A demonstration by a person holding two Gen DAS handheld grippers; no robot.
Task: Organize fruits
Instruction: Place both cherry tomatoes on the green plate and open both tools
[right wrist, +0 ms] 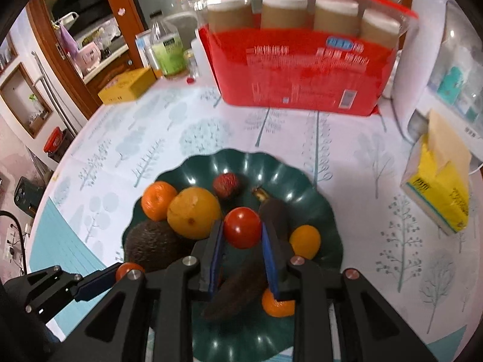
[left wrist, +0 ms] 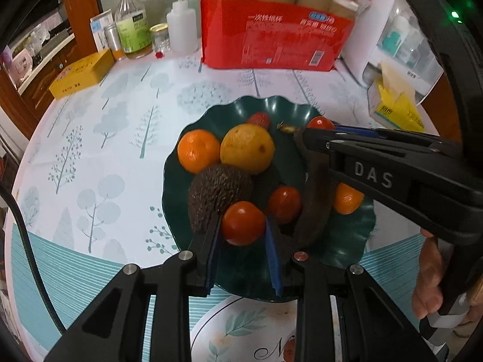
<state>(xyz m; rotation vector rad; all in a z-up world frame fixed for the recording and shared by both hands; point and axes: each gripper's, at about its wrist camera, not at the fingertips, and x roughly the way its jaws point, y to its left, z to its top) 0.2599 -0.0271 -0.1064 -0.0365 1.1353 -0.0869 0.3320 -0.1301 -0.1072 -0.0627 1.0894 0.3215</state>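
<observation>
A dark green scalloped plate [left wrist: 271, 108] [right wrist: 289, 175] holds several fruits: an avocado [left wrist: 217, 196] [right wrist: 151, 244], a large yellow-orange fruit [left wrist: 247, 147] [right wrist: 193, 214], mandarins [left wrist: 197, 150] [right wrist: 158, 200], a lychee [right wrist: 226, 184], a blackened banana [left wrist: 314, 208] [right wrist: 238, 286] and a loose tomato [left wrist: 285, 203]. My left gripper [left wrist: 243, 235] is shut on a red tomato [left wrist: 243, 223] over the plate's near side. My right gripper [right wrist: 242, 241] is shut on another red tomato [right wrist: 243, 226] [left wrist: 320, 123] over the plate's middle.
A red pack of paper cups [left wrist: 271, 36] [right wrist: 302, 66] stands behind the plate. A yellow box [left wrist: 81, 72], bottles [left wrist: 132, 27] and a jar stand at the back left. A yellow tissue pack [left wrist: 395, 102] [right wrist: 437, 193] and a white appliance [left wrist: 377, 24] stand at the right.
</observation>
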